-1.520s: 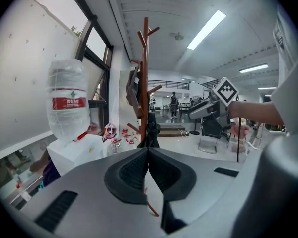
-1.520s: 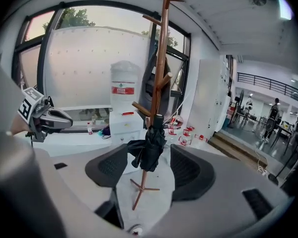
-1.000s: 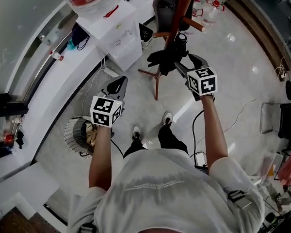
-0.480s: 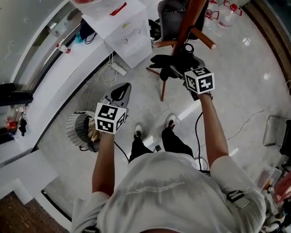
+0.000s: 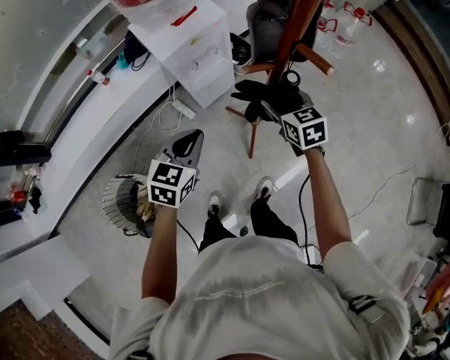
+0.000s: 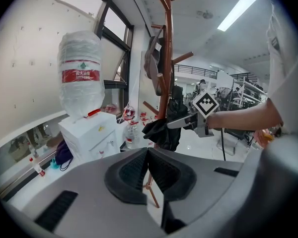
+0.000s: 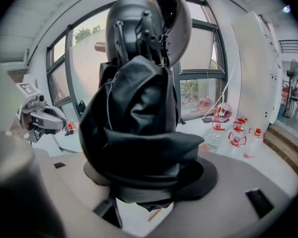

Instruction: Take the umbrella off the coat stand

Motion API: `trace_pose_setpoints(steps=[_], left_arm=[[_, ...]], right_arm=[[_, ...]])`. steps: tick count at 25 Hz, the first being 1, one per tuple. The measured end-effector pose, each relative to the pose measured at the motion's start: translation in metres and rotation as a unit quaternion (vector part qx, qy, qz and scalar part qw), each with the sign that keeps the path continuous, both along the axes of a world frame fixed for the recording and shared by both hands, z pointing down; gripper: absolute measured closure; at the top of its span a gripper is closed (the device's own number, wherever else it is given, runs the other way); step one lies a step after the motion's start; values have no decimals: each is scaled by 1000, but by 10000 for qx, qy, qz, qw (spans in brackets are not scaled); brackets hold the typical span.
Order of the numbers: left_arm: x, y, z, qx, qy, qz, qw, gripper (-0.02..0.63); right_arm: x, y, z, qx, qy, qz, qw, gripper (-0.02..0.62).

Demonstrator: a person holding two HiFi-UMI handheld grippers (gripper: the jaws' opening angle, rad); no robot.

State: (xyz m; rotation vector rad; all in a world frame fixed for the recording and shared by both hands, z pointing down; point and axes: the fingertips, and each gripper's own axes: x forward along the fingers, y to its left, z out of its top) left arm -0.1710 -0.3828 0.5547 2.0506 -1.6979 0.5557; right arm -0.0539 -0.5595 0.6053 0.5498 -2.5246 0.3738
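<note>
Lowered, right hand-held gripper (image 5: pixel 276 109) just closed onto umbrella (image 7: pixel 139 133) beside coat stand (image 6: pixel 167 58); left hand-held gripper (image 6: pixel 148 155) shut.

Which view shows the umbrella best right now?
The right gripper view: the umbrella fills it, between the right gripper's jaws, which have just been closing on it. The left gripper view shows it small against the coat stand; the head view, a dark bundle.

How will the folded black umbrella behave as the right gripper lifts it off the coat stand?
The umbrella likely squashes: its loose fabric bulges between the right gripper's jaws, which have just been closing on it. The slack folds may slip or sag. It probably lifts lightly, being compact, though it could snag on the coat stand pegs.
</note>
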Motion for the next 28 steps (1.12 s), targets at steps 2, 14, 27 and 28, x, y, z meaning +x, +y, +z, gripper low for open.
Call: trace_pose_setpoints(steps=[2, 14, 27, 28], left_arm=[[-2, 2, -5, 56, -11, 41, 10000, 591], [4, 3, -60, 692, -9, 593, 9958, 591], [18, 16, -130, 1534, 81, 1284, 9798, 591], [19, 17, -133, 1587, 93, 1344, 9781, 591]], right_arm=[[3, 1, -12, 43, -88, 95, 9999, 285], [47, 38, -96, 137, -275, 657, 9974, 295], [120, 118, -186, 807, -365, 1710, 9813, 295], [126, 126, -190, 867, -340, 1800, 9793, 295]])
